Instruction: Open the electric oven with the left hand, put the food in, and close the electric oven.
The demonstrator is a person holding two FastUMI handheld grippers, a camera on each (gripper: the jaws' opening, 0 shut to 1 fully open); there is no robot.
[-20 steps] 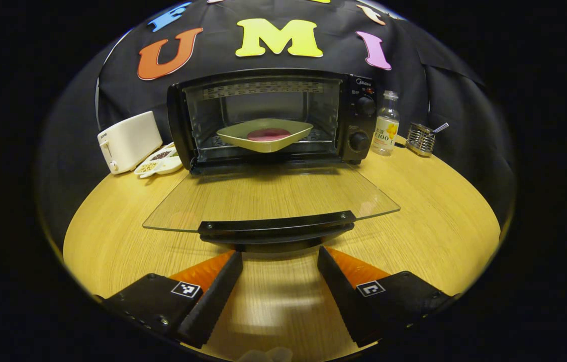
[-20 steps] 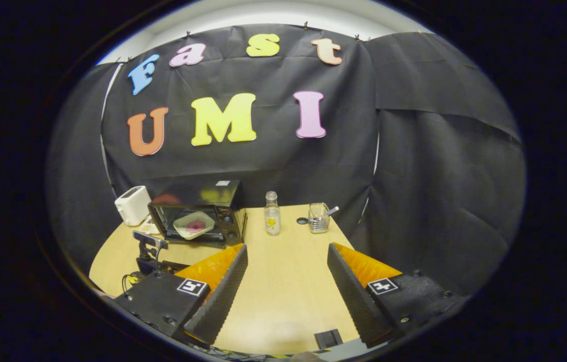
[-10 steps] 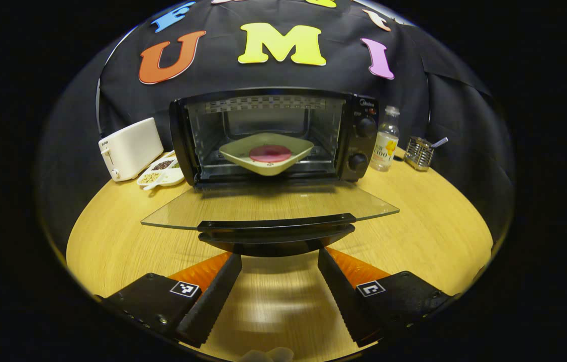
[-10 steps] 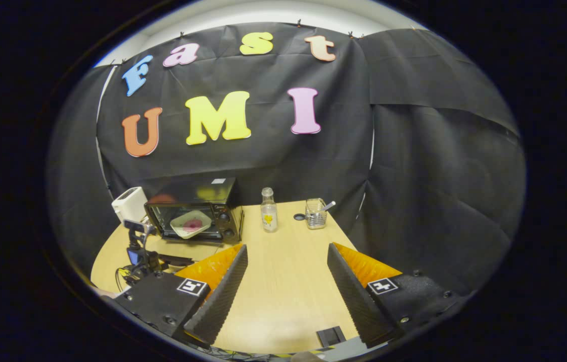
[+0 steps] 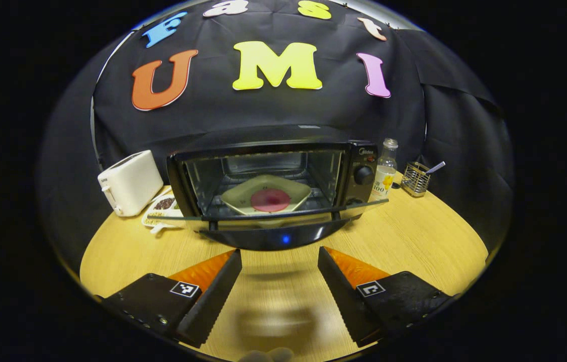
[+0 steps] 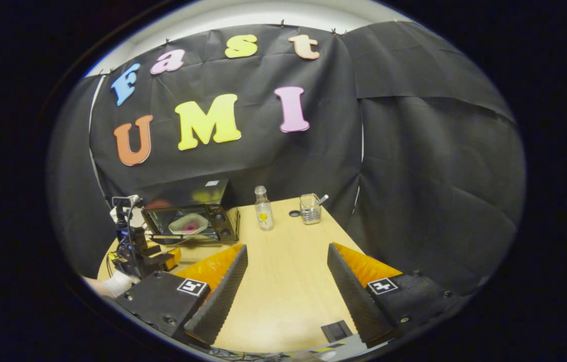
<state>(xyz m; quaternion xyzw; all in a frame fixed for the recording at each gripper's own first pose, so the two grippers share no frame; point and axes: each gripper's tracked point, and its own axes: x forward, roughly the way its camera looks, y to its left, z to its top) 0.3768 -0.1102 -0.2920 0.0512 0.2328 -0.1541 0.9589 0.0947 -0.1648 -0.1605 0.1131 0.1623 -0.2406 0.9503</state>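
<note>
Fingers of left gripper [image 5: 279, 281] spread wide, nothing betw. them, just under/behind handle [image 5: 273, 240] of oven door [image 5: 268, 217]; contact w/ handle can't be told. Seen also from right gripper view, low left by oven front [image 6: 160, 259], w/ a gloved hand [image 6: 115, 284] beneath.

Right gripper [image 6: 286, 281] fingers likewise parted, empty, hovering over bare wood near table's [image 6: 283, 261] front edge, well apart from oven [image 6: 190, 221].

Open room: wide bare strip of table [image 5: 414, 241] to right of door, running to curved rim; narrower bare patch on left. Toaster [image 5: 130, 182] near oven's left side, sectioned snack dish [image 5: 163, 211] just in front of it, close to door's left corner. Bottle [image 5: 384, 170] just beside oven's [image 5: 273, 181] knob side; wire holder w/ spoon [image 5: 416, 178] a bit farther right, near back wall cloth.

Door part-raised, glass edge running left-right across oven mouth, handle side toward camera. Long axis of oven left-right, mouth facing left gripper, knobs [image 5: 364, 174] on right end.

Plate [image 5: 266, 193] w/ pink round food [image 5: 270, 199] inside cavity on rack, roughly centred, one corner pointing toward door, seen through/above glass.
</note>
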